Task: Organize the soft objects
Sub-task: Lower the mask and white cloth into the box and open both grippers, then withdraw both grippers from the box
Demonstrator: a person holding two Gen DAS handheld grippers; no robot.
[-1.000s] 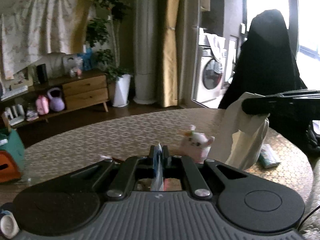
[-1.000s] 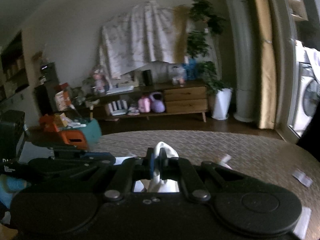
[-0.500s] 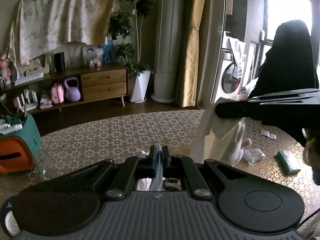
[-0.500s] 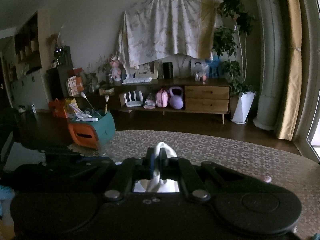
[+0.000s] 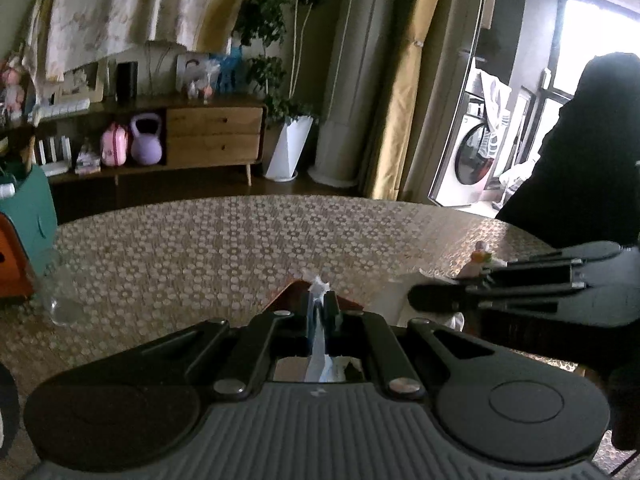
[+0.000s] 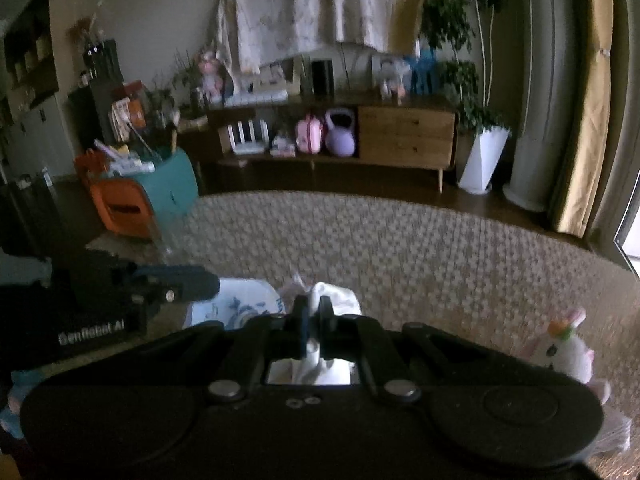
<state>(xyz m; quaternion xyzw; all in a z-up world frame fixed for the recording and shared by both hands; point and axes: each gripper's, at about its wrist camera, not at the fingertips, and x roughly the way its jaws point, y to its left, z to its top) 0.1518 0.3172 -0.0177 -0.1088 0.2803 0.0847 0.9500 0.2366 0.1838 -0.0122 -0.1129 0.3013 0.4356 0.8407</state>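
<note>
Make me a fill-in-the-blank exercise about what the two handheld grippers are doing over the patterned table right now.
1. The left gripper is ____ on a thin white and pale blue plastic bag.
2. The right gripper pinches a ____ cloth.
3. The small white plush unicorn toy sits on the patterned table, to the ____ of the right gripper in the right wrist view.
4. The purple kettlebell stands on the shelf of the ____ sideboard.

Missing words: shut; white; right; wooden

Most of the white cloth (image 6: 335, 300) is hidden behind the right gripper (image 6: 314, 312), the plush unicorn (image 6: 564, 350) is half covered by its body, and the sideboard (image 6: 404, 136) trinkets blur.
</note>
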